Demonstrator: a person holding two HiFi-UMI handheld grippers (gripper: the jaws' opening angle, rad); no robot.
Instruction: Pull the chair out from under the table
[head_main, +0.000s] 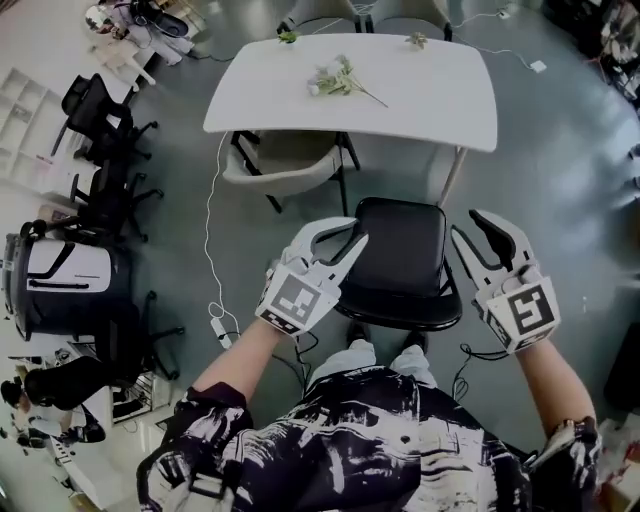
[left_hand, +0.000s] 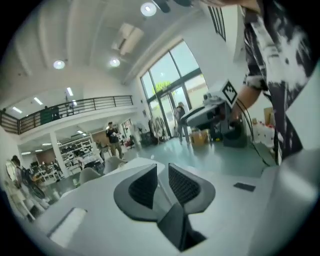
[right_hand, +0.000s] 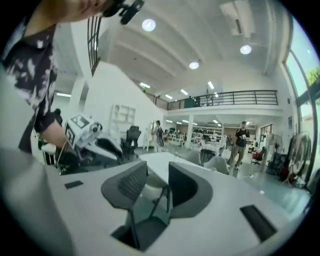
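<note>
Left hand-held gripper (head_main: 342, 235) and right hand-held gripper (head_main: 470, 228) show square black markers (head_main: 297, 300).

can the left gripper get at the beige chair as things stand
Probably yes: the left gripper is empty, the beige chair sticks out from under the table, and only bare floor lies between them.

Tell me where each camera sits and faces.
Head view: on the head, steeply down on black chair, white table, left gripper, right gripper, patterned shirt.
Left gripper view: along its open jaws toward tall windows; right gripper, shirt.
Right gripper view: along its open jaws toward the table; left gripper.
Shared: each gripper view shows the other gripper.
</note>
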